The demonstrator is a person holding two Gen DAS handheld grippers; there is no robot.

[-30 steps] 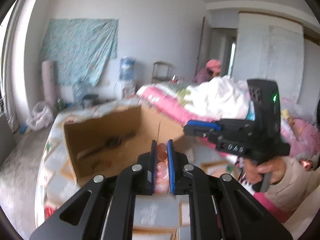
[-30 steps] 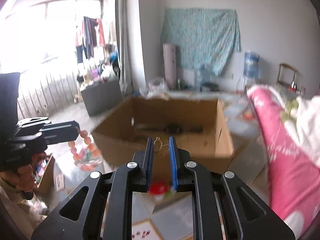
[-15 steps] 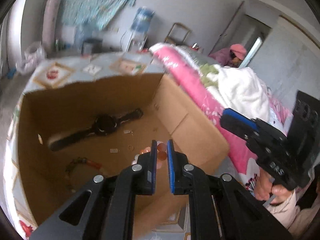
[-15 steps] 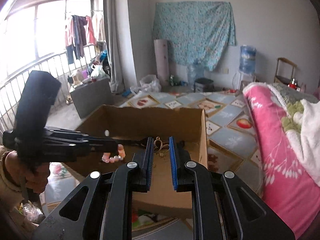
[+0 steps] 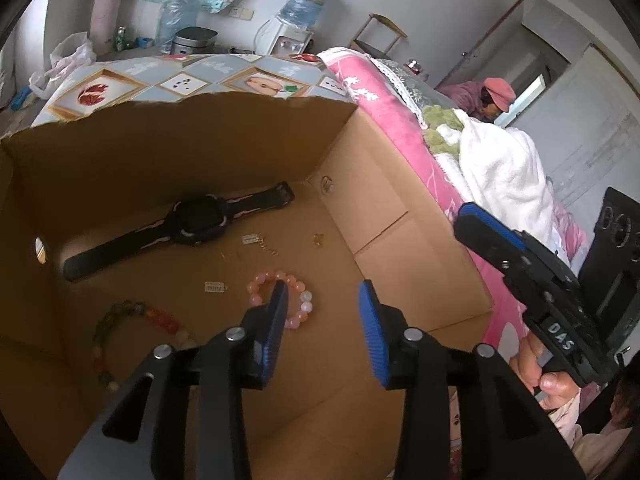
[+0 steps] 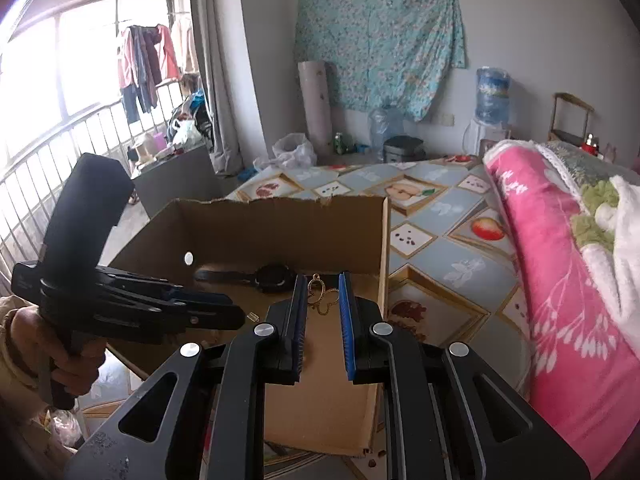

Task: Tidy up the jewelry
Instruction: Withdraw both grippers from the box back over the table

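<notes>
The left tongs hang over the open cardboard box, pointing down into it. Their jaws have just been opening and now stand apart with nothing between the blue pads; the pink bead bracelet lies on the box floor below, partly hidden behind the left-hand finger and clear of both pads.

Further inside the box a black wristwatch lies flat with its strap stretched toward the far right corner. A second bracelet of mixed green, red and pale beads sits near the left wall. Small pieces are scattered between them: two little silver tags, a short chain and a tiny gold item (too small to name).

The right tongs hold a thin gold pendant on looped wire between their blue pads, jaws narrowly parted around it, above the near right part of the box. In that view the left tongs reach in from the left, a hand gripping the handle.

The box rests on a bed covered with a fruit-patterned sheet, and a pink blanket is heaped at the right. A blue floral cloth hangs on the far wall.
</notes>
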